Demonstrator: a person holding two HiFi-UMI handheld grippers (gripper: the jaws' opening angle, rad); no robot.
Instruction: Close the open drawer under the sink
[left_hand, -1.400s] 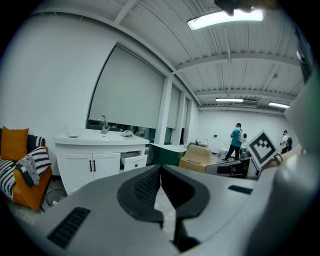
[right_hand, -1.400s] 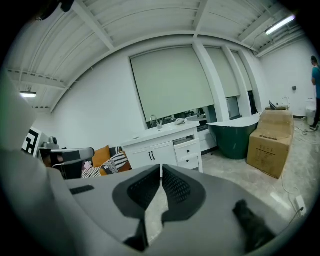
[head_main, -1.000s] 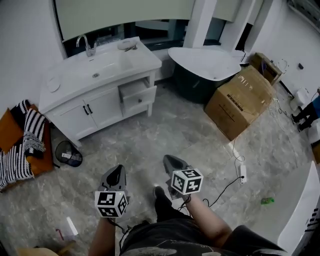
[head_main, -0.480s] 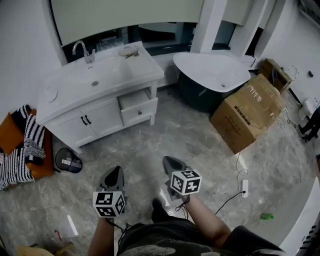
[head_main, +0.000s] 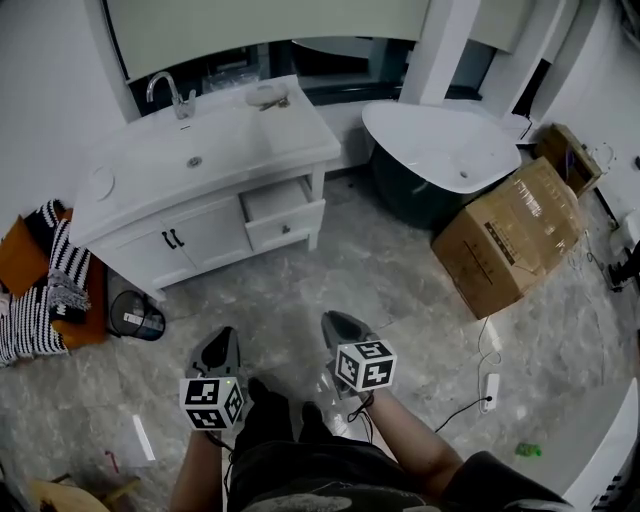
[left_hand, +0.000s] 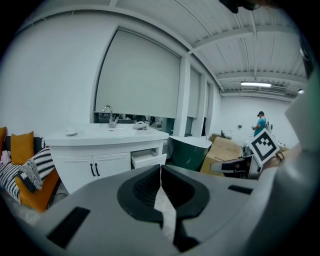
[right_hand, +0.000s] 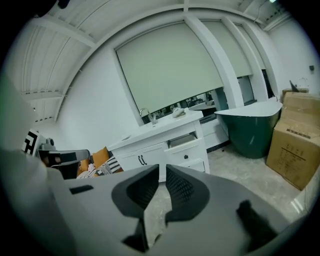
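The white sink cabinet (head_main: 150, 175) stands across the stone floor ahead. Its upper right drawer (head_main: 285, 205) is pulled out part way, with a small dark knob on its front. The same open drawer (left_hand: 148, 158) shows in the left gripper view, and the drawer (right_hand: 184, 141) also shows in the right gripper view. My left gripper (head_main: 226, 334) and right gripper (head_main: 328, 320) are held low near my body, well short of the cabinet. Both point toward it, shut, with nothing between the jaws.
A dark tub with a white rim (head_main: 440, 150) stands right of the cabinet, and a large cardboard box (head_main: 515, 235) lies on the floor beside it. Striped and orange cushions (head_main: 40, 290) and a small bin (head_main: 135, 312) sit left. A power strip with cable (head_main: 490, 385) lies at right.
Both grippers and I have moved forward toward the cabinet, which now sits a little closer and lower in the head view. The jaws stayed shut.
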